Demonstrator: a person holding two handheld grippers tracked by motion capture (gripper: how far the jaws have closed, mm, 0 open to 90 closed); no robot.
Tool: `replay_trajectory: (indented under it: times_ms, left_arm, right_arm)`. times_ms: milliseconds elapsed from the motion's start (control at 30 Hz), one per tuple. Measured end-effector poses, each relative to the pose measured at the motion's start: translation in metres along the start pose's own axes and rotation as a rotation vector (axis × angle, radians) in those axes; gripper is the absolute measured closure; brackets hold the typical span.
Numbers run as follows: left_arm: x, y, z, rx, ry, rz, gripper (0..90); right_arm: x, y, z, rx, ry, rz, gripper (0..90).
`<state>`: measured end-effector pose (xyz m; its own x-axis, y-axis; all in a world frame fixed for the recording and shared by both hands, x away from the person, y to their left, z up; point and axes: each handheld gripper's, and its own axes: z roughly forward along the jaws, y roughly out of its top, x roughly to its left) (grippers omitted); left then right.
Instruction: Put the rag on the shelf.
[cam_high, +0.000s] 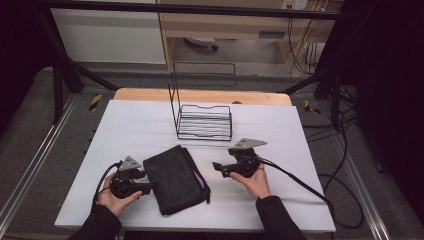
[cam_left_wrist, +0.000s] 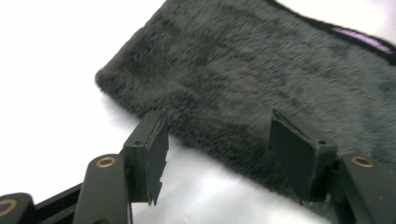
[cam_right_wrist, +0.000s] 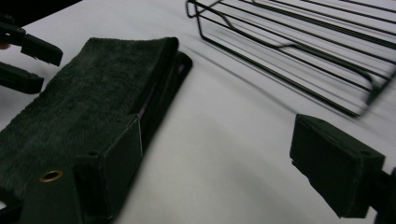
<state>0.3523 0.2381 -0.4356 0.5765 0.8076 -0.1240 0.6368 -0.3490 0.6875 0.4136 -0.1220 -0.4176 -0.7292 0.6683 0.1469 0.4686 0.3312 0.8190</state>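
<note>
Dark fuzzy pouch (cam_high: 176, 179) lies on white table (cam_high: 130, 125) (wire rack (cam_high: 205, 121) behind).

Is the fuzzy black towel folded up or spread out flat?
Folded. The towel lies as a thick, neat rectangle on the table, and the right gripper view shows stacked layers along its edge.

High view: fixed above the near edge, looking forward and down, whole white table (cam_high: 125, 130) in frame. Left gripper view: low and close on the left side, looking right across the tabletop at the dark fuzzy pouch (cam_left_wrist: 261, 79). Right gripper view: low on the right, facing left and far, taking in the pouch and the wire rack (cam_right_wrist: 299, 42). All three share the pouch; high and right views share the rack.
</note>
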Motion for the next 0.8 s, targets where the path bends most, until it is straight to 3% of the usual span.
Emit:
replay_trajectory:
  times_ms: [200,333,567,700,800]
  left_arm:
    - [0.0,-0.005,0.005,0.002,-0.021,-0.018,42.6]
    - [0.0,-0.006,0.006,-0.005,-0.025,-0.023,45.7]
    - [-0.001,-0.007,0.007,-0.009,-0.028,-0.027,47.2]
    - [-0.001,-0.007,0.008,-0.008,-0.029,-0.033,47.5]
    - [-0.001,-0.007,0.009,-0.007,-0.029,-0.029,47.7]
  right_arm:
    - [0.014,0.023,0.049,0.036,0.034,-0.004,25.6]
    - [0.021,0.028,0.089,0.088,0.056,0.012,36.7]
    - [0.026,0.029,0.117,0.116,0.102,0.004,49.2]
    - [0.024,0.029,0.118,0.125,0.114,0.018,56.5]
    - [0.023,0.029,0.117,0.139,0.132,0.026,67.5]
